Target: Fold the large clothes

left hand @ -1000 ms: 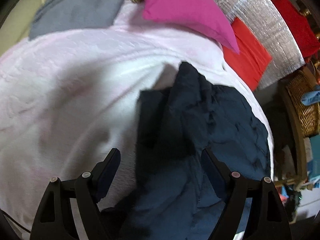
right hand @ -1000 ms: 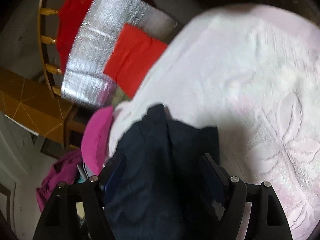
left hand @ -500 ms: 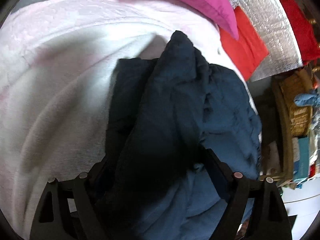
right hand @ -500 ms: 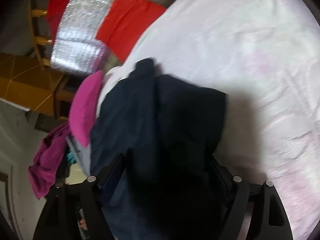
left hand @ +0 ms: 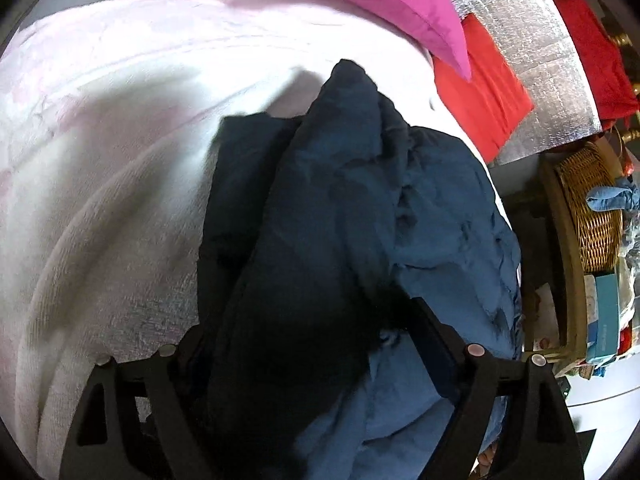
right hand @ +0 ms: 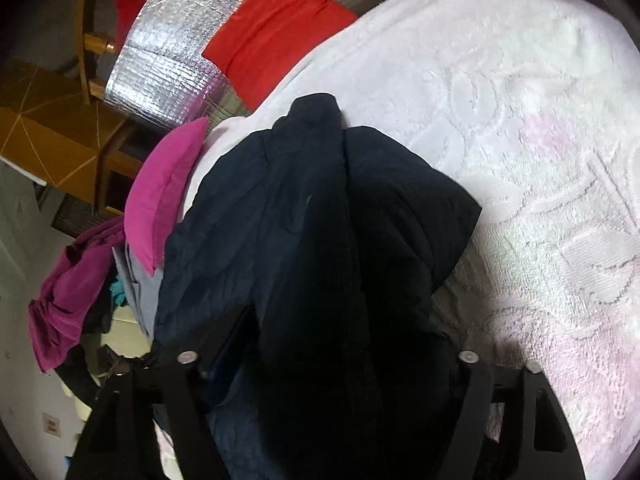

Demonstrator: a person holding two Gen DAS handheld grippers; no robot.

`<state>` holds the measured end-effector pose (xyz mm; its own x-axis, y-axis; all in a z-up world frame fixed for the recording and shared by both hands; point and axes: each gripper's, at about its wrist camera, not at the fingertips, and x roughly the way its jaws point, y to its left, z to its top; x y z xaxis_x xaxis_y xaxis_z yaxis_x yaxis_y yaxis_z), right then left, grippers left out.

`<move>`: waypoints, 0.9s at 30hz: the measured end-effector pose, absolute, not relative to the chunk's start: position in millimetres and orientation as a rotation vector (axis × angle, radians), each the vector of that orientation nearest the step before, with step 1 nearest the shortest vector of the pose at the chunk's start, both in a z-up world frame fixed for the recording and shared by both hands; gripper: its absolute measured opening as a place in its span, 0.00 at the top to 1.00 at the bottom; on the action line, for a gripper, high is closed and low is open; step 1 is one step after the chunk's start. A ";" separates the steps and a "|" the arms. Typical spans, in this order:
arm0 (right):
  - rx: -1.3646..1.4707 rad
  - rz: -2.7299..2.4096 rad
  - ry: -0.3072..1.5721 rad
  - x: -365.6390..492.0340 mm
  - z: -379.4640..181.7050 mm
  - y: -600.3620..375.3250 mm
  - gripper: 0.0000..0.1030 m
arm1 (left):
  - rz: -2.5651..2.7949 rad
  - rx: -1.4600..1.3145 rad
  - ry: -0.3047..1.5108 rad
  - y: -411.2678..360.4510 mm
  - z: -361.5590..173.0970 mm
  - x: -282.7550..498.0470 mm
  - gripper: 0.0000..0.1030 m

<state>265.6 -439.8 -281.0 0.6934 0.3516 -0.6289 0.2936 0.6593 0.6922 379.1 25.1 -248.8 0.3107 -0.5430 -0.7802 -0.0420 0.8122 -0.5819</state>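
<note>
Directly ahead of both tools lies the dark navy garment [left hand: 360,216], bunched in a long ridge on the pale pink bedspread [left hand: 100,160]. Its long axis runs away from each camera, roughly in line with the fingers, ending in a narrow tip at the far end. Neither hand is clearly nearer: cloth fills the span between the fingers of the left gripper [left hand: 316,344] and of the right gripper [right hand: 324,344] alike.

Left gripper: jaws stand wide apart, with the near end of the garment heaped between them. Whether anything is pinched cannot be told, since fabric hides the inner faces of the fingers. Right gripper: likewise wide apart, its gap filled with very dark cloth; grip not determinable.

Condition of the garment: heavily creased, doubled over itself, with one lengthwise fold standing proud along the centre. The right-hand portion in the left wrist view reads lighter blue and crumpled; the left-hand portion lies flatter, with a squared edge on the bedspread. It appears to be a lined or padded item, though the shadowed near part is too dark to confirm.

Surroundings: a magenta pillow [left hand: 372,4] sits at the far edge of the bedspread, near the garment's tip; a red cloth [right hand: 276,24] lies on silver foil sheeting [right hand: 168,68] beyond. A wicker basket [left hand: 592,208] stands well apart to the right.

Judgement: the garment is not yet spread flat, so folding has scarcely begun.
</note>
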 end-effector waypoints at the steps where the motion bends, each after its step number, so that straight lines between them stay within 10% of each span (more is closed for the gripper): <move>1: 0.885 0.051 0.814 263.6 -278.4 -440.6 0.37 | -0.346 -0.564 1.217 20.7 -248.8 382.8 0.25; 27: 0.952 0.019 0.842 229.0 -278.9 -460.0 0.26 | -0.241 -0.526 1.141 58.1 -221.0 351.7 0.23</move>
